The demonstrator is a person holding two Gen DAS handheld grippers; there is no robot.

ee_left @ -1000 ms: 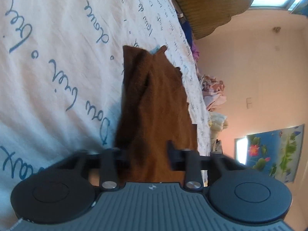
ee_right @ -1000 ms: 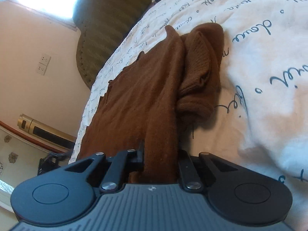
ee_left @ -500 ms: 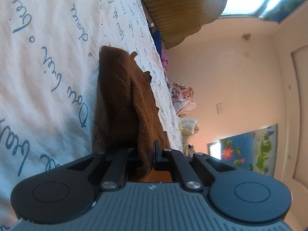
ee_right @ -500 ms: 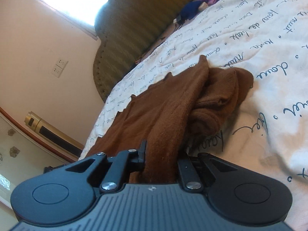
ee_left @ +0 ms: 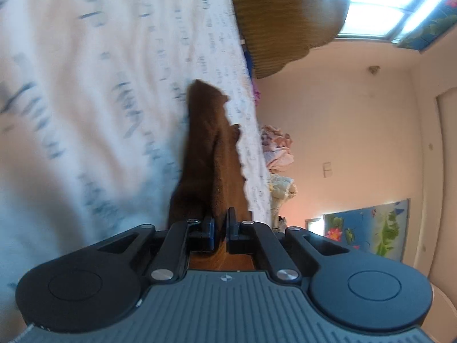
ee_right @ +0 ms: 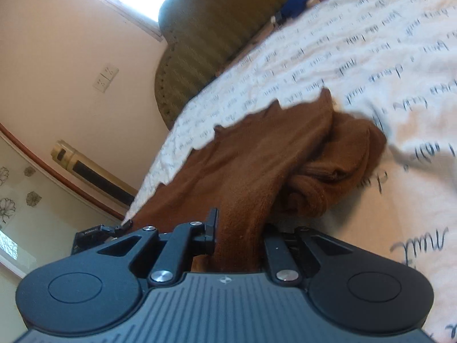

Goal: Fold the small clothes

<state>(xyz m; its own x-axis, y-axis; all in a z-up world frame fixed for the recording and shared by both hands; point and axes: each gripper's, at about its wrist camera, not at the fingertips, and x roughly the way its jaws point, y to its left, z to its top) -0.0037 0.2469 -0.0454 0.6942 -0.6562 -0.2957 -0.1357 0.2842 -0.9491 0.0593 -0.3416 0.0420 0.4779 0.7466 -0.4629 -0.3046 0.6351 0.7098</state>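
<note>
A brown knitted garment (ee_left: 211,154) lies partly bunched on the white bed sheet (ee_left: 85,85) printed with blue script. My left gripper (ee_left: 220,228) is shut on one edge of it, and the cloth runs taut from the jaws to the bed. In the right wrist view the garment (ee_right: 271,154) rises off the sheet (ee_right: 371,57) in a stretched panel, with a rolled clump on its right. My right gripper (ee_right: 238,228) holds a thick fold of it. Its jaws are opening, the cloth still fills the gap, and the right finger is hidden by the cloth.
An olive woven headboard (ee_right: 205,43) stands at the bed's far end, with blue and pink items (ee_right: 297,0) beside it. A pile of pale clothes (ee_left: 277,148) sits past the bed edge. A tall gold and black appliance (ee_right: 85,168) stands against the wall.
The left jaws, wide a second ago, have shut on the garment's edge. Both grippers have moved with the cloth, the right one rising, and its jaws stand slightly wider.
</note>
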